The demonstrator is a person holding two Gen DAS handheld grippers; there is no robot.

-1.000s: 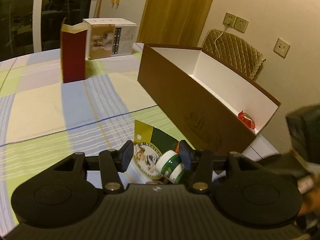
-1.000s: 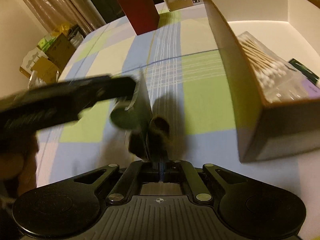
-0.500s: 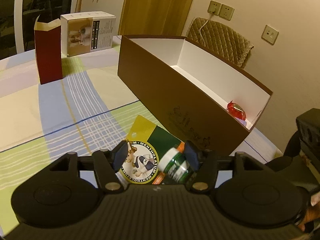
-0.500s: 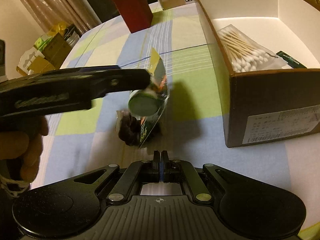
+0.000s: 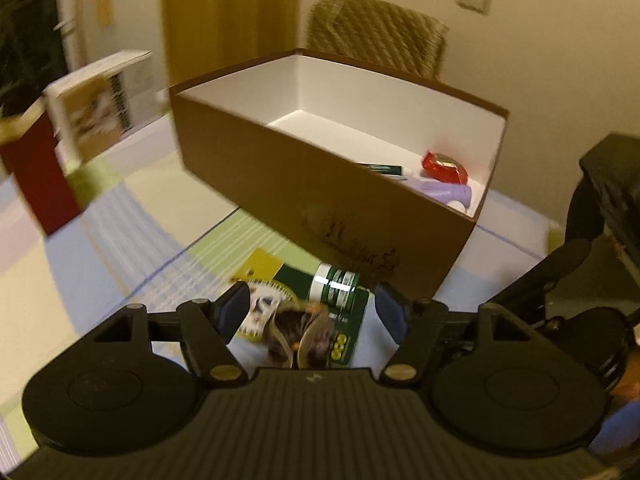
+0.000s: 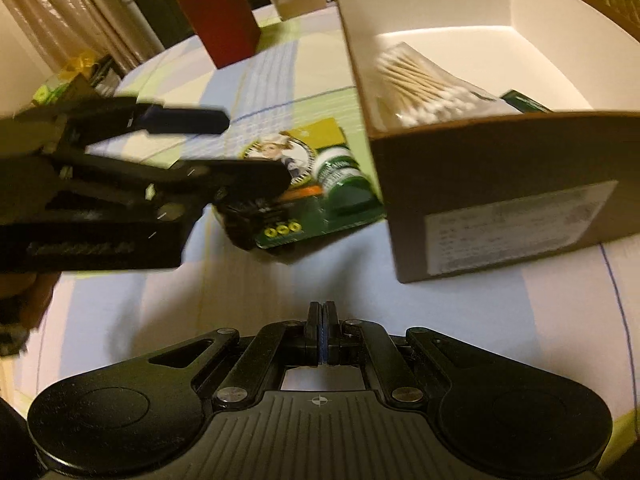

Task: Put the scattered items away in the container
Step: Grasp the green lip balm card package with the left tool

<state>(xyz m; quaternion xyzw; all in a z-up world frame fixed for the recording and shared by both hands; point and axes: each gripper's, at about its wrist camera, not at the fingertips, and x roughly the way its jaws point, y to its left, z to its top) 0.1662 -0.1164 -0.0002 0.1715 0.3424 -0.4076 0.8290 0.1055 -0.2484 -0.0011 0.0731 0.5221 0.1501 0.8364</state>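
Note:
A green and yellow blister card with a small green-capped jar [image 5: 335, 285] lies flat on the tablecloth beside the brown box [image 5: 320, 184]; it also shows in the right wrist view [image 6: 320, 176]. A dark brown hair clip [image 5: 300, 332] rests on the card's near end. My left gripper [image 5: 314, 312] is open, its fingers either side of card and clip, not touching. My right gripper [image 6: 322, 332] is shut and empty, back from the card. The box [image 6: 500, 184] holds cotton swabs [image 6: 424, 88], a red item [image 5: 444, 166] and a purple item [image 5: 444, 190].
A dark red carton [image 6: 220, 32] and a white printed box [image 5: 100, 108] stand on the far side of the table. A quilted chair [image 5: 376, 36] stands behind the brown box. The left gripper's body [image 6: 100, 200] fills the left of the right wrist view.
My left gripper has opened and let go of the blister card, which now lies flat on the cloth by the box. My right gripper has drawn back, still shut.

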